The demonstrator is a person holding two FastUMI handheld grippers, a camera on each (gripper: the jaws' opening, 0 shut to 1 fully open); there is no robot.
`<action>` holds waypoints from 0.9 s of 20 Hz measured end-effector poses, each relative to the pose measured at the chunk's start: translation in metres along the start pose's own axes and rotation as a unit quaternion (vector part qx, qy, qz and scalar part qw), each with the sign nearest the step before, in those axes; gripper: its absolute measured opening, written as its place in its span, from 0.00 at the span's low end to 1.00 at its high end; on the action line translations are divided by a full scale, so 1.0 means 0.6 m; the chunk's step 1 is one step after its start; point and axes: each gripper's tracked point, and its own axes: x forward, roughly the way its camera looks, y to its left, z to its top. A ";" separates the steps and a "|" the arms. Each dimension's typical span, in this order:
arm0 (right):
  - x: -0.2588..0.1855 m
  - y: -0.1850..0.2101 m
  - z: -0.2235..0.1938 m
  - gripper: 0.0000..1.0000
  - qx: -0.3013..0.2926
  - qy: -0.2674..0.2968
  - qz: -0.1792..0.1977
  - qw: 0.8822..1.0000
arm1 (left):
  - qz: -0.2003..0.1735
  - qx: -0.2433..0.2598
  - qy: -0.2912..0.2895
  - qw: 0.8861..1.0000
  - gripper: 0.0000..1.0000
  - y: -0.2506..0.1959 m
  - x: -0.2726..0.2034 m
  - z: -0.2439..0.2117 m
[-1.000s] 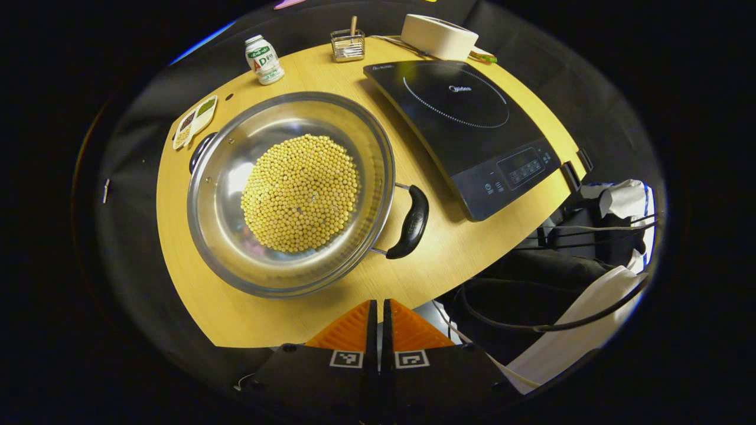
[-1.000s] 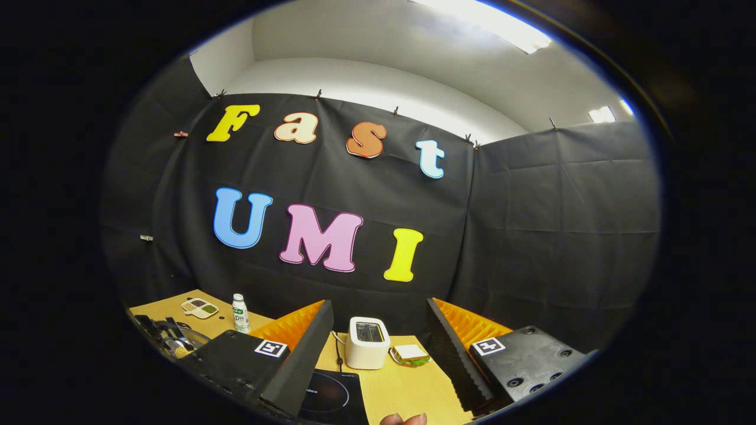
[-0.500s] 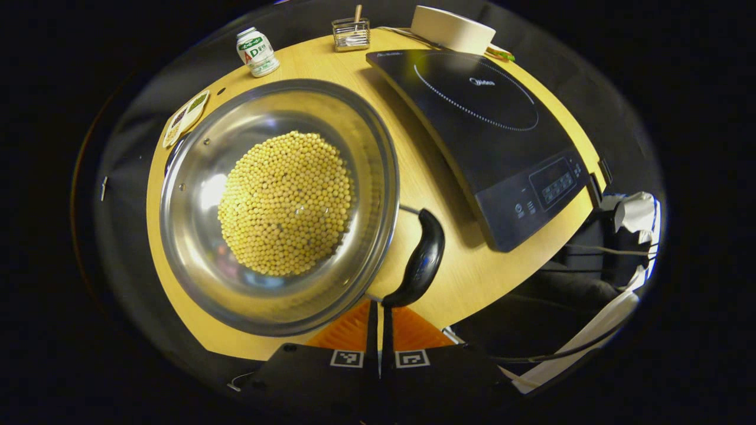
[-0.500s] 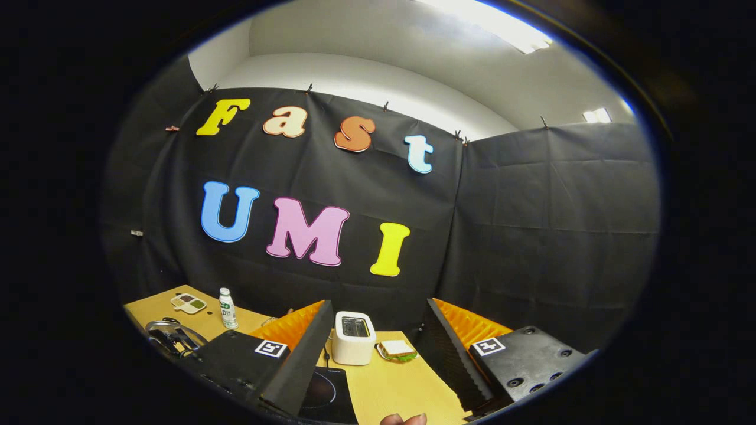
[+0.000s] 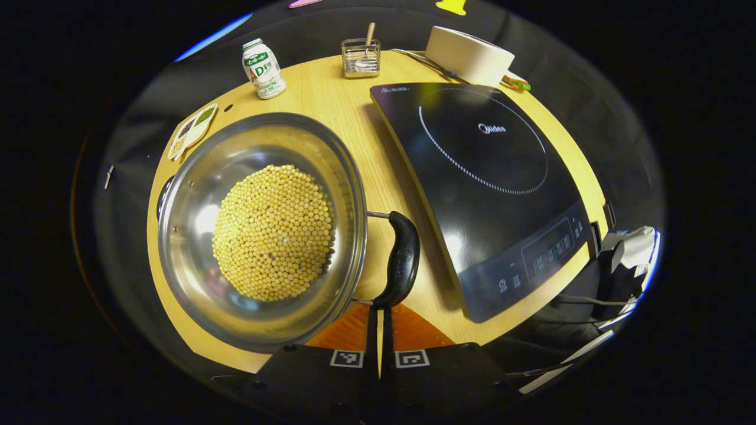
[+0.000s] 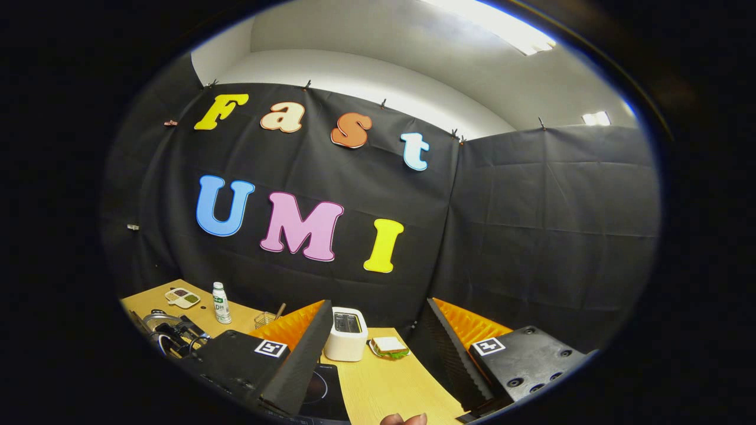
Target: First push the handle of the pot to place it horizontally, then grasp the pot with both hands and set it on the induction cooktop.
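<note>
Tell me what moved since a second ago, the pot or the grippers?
The left gripper came in, fingers together, until its tips met the near end of the pot's black handle. The pot of soybeans stayed beside the induction cooktop. The right gripper stayed open, raised over the table.
</note>
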 end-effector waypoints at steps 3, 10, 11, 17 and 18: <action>-0.005 -0.007 -0.005 0.98 -0.005 0.004 -0.005 1.000 | -0.004 -0.027 -0.012 1.000 0.05 -0.007 0.009 0.037; -0.012 -0.024 -0.025 0.97 -0.015 0.021 -0.023 0.999 | 0.018 -0.029 -0.041 0.999 0.05 0.002 0.032 0.118; -0.015 -0.026 -0.027 0.98 -0.016 0.023 -0.025 0.999 | 0.021 -0.030 -0.044 0.998 0.05 0.003 0.036 0.128; -0.018 -0.034 -0.037 0.98 -0.020 0.032 -0.039 0.999 | 0.026 -0.036 -0.058 0.997 0.05 0.006 0.053 0.169; -0.018 -0.032 -0.038 0.98 -0.020 0.034 -0.040 0.998 | 0.029 -0.031 -0.058 0.997 0.05 0.008 0.051 0.171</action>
